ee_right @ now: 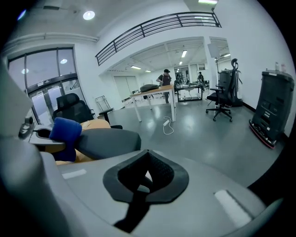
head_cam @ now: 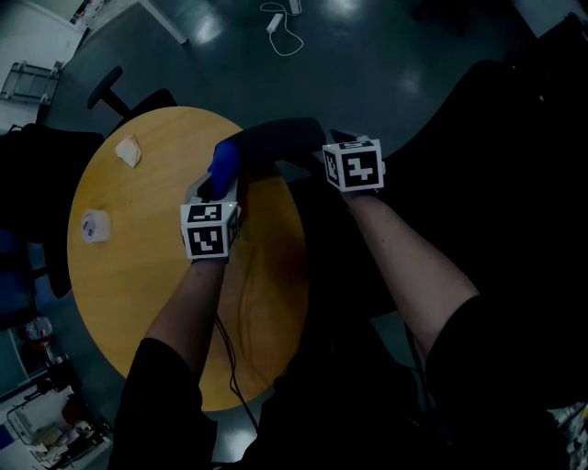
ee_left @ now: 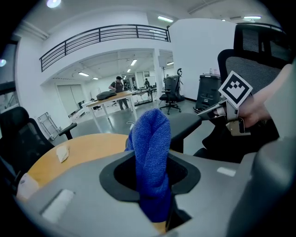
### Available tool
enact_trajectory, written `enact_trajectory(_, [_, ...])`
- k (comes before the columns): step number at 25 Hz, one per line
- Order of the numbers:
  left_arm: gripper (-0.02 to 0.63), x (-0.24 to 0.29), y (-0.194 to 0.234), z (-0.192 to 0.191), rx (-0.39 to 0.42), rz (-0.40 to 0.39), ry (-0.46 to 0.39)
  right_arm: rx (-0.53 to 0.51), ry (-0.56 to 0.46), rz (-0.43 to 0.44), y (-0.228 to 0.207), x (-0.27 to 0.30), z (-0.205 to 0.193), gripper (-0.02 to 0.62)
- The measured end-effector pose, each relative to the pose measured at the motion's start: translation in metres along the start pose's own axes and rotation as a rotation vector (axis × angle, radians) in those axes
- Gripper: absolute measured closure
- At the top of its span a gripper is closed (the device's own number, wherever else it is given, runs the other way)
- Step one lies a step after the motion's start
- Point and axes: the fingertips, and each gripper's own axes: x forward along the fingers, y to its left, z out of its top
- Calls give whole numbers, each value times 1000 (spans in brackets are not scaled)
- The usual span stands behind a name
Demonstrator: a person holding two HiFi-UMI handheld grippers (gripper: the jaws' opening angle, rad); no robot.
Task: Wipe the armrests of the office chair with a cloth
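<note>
A blue cloth (ee_left: 152,152) stands bunched up between the jaws of my left gripper (ee_left: 155,178), which is shut on it. In the head view that left gripper (head_cam: 217,188) is over the round table's right side, and the cloth (head_cam: 223,163) touches the near end of the dark chair armrest (head_cam: 276,139). My right gripper (head_cam: 340,139) is at the armrest's right end. In its own view the right gripper (ee_right: 141,183) is shut with nothing in it, and the armrest (ee_right: 104,141) and the cloth (ee_right: 67,134) lie ahead to the left.
The round wooden table (head_cam: 138,294) carries a crumpled tissue (head_cam: 129,150), a small white item (head_cam: 95,225) and a black cable (head_cam: 230,358). Another chair's base (head_cam: 115,90) stands beyond the table. A white cord (head_cam: 280,27) lies on the floor. Far off are desks and a person (ee_right: 166,81).
</note>
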Motion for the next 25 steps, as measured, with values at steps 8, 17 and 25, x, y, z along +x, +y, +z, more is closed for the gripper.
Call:
enact_trajectory(8, [472,5,-21,15,-10,-20,-24,35,-22,3,-4,-3,-4,604])
enact_trajectory(17, [476,12,-38,23,-24,-32,-42,73,-39,4,-5,-4,-6,606])
enact_trajectory(25, [472,21,-83,44,8,-109,-60,125,-51,27,-6,-7,-6,606])
